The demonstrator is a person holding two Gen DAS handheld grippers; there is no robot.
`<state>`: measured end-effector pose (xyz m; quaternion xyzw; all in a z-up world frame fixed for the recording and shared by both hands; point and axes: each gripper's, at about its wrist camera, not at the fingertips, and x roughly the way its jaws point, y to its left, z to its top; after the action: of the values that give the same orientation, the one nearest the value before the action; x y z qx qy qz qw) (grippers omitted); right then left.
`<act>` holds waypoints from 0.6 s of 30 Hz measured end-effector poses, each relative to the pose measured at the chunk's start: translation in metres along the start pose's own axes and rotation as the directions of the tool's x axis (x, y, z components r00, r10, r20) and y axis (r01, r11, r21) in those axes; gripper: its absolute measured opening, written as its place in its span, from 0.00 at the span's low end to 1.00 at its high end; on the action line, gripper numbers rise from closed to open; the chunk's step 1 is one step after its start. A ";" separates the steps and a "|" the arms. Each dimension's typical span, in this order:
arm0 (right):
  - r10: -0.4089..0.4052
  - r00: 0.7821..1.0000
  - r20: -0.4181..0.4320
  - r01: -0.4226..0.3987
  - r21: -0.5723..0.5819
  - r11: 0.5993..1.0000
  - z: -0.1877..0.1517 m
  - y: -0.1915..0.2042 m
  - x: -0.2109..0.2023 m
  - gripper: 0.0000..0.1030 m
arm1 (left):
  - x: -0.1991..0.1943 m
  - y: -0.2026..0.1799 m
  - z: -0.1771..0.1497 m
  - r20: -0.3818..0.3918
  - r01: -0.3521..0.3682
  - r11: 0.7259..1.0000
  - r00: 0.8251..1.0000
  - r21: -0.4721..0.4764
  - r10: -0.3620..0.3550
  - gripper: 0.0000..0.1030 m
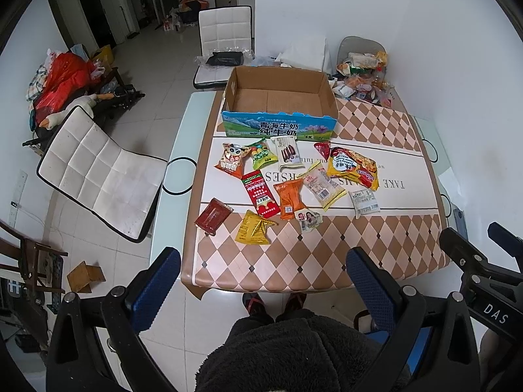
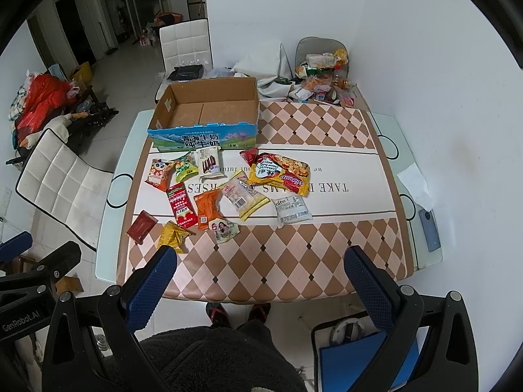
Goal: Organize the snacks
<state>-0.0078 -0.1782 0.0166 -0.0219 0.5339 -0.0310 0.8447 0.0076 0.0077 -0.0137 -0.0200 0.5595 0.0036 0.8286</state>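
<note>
Several snack packets lie in the middle of the table point(image 1: 327, 261): a large yellow-red noodle pack point(image 1: 354, 167), a long red packet point(image 1: 260, 192), an orange packet point(image 1: 289, 197), a small yellow packet point(image 1: 253, 227), a dark red packet point(image 1: 212, 217) and a white packet point(image 1: 364, 202). An empty cardboard box point(image 1: 279, 98) with a blue printed front stands behind them; it also shows in the right wrist view point(image 2: 206, 111). My left gripper point(image 1: 261, 287) is open and empty, held above the table's near edge. My right gripper point(image 2: 261, 287) is open and empty, alongside it.
A pile of other wrappers point(image 1: 362, 72) sits at the far right corner. White chairs stand at the left point(image 1: 98, 173) and behind the table point(image 1: 225, 42). A phone point(image 2: 430, 230) and a tissue point(image 2: 415, 186) lie on the right glass edge. The person's feet point(image 1: 274, 303) are below.
</note>
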 end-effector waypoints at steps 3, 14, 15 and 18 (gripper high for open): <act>-0.003 1.000 0.006 0.003 0.004 1.000 0.000 -0.001 0.002 1.00 | 0.001 0.001 0.005 0.026 -0.005 1.000 1.000 0.005 0.005 1.00; -0.026 1.000 -0.002 0.026 0.014 1.000 0.039 -0.026 0.096 1.00 | 0.083 0.006 0.049 0.039 -0.015 0.999 0.999 -0.028 0.016 1.00; -0.044 0.999 -0.014 0.044 -0.008 0.999 0.044 -0.029 0.112 1.00 | 0.093 0.006 0.054 0.028 -0.016 0.999 0.999 -0.041 0.017 1.00; -0.062 0.995 -0.078 0.054 -0.108 0.993 0.062 -0.029 0.161 1.00 | 0.127 0.006 0.063 -0.034 0.001 0.995 0.999 -0.099 -0.004 1.00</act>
<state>0.1158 -0.2193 -0.0997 -0.0810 0.5678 -0.0281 0.8187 0.1134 0.0144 -0.1077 -0.0620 0.5728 0.0300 0.8168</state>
